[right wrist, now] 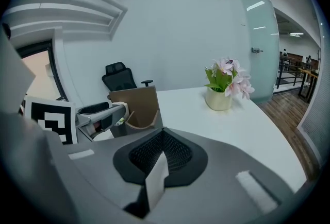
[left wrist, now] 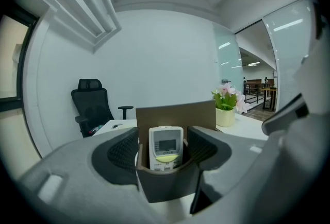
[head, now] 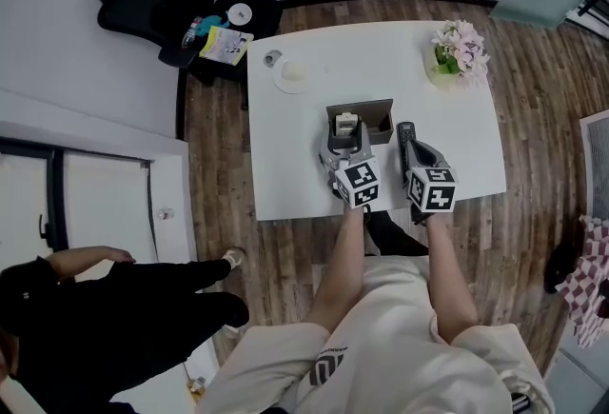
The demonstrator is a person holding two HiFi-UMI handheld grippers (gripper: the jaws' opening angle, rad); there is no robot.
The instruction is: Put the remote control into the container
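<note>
l gripper (left wrist: 164, 150) jaws spread either side of container (left wrist: 175, 115) w/ remote (left wrist: 166, 145) upright inside, r gripper (right wrist: 161, 152) jaws pressed together.

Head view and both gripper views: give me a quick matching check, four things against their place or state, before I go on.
1 white remote
2 left gripper
3 right gripper
4 flower pot

a jaws shut
b upright in the brown container
c far right corner of the table
d jaws open, flanking the brown container

Pairs: 1-b, 2-d, 3-a, 4-c
</note>
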